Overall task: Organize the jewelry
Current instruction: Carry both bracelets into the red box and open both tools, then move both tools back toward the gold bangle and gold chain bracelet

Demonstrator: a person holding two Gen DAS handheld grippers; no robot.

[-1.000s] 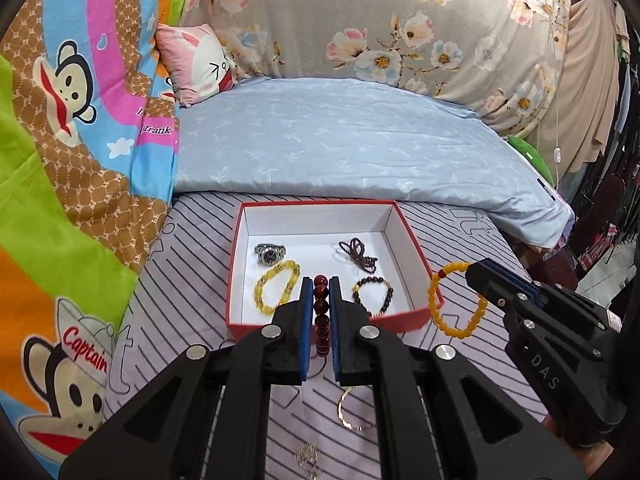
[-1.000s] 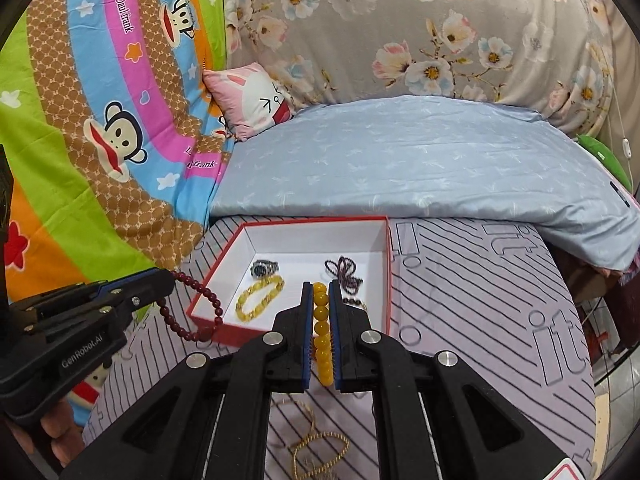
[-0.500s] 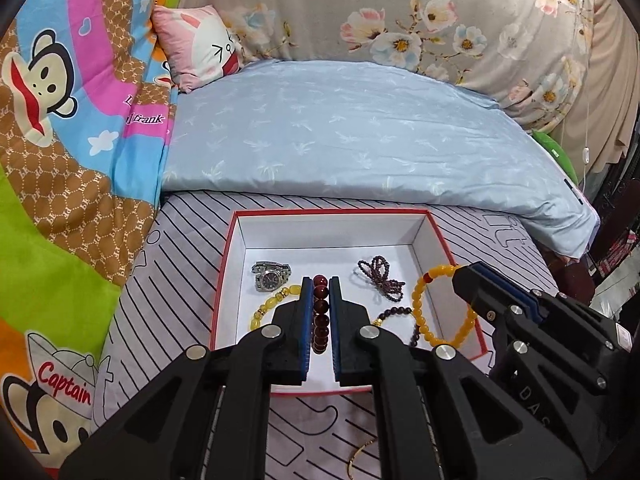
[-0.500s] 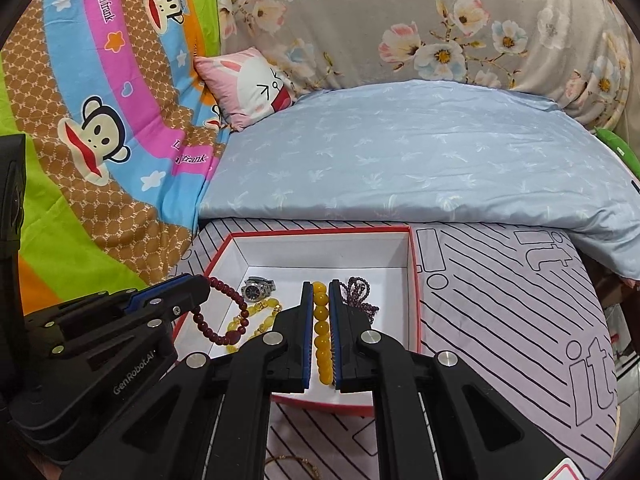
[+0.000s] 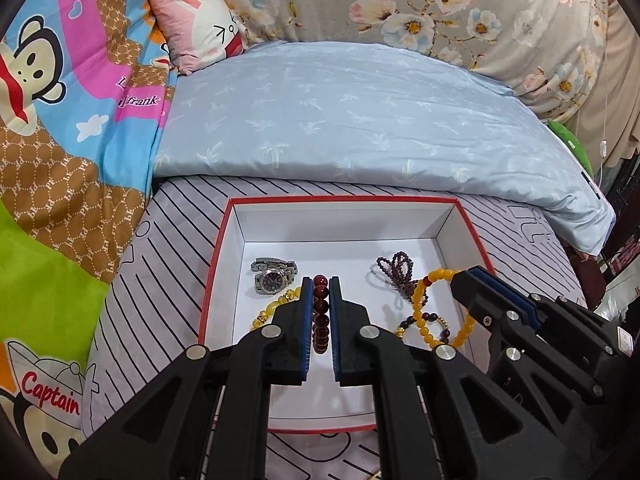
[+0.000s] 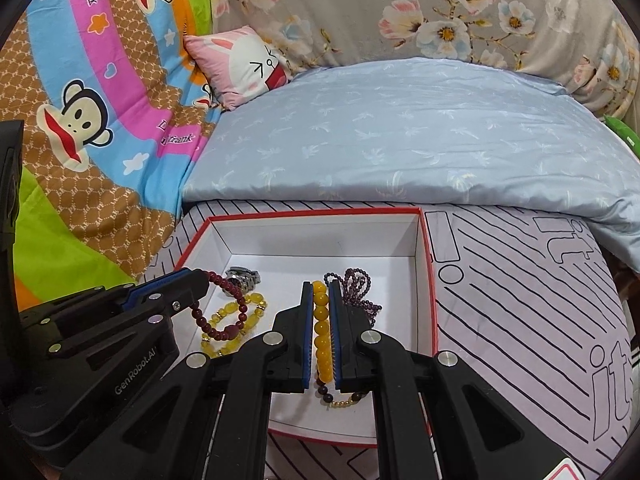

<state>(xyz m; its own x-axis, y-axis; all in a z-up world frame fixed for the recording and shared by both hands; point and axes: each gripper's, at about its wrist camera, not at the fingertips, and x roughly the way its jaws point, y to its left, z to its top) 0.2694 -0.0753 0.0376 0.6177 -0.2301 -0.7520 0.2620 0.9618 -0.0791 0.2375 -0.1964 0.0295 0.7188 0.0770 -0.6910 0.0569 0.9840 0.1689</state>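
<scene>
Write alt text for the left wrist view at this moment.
The left tongs are shut on a dark red bead bracelet over an open red-edged white box on a striped bedsheet. Inside lie a silver wristwatch, a yellow bracelet and a purple bead strand. At right, the right tongs hold an orange-yellow bead bracelet.

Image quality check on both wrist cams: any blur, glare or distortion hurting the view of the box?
Left wrist: sharp, even light, no glare on the box; fisheye bends the blue quilt, corners vignetted. Right wrist: equally sharp; right gripper hides part of the box floor.
</scene>
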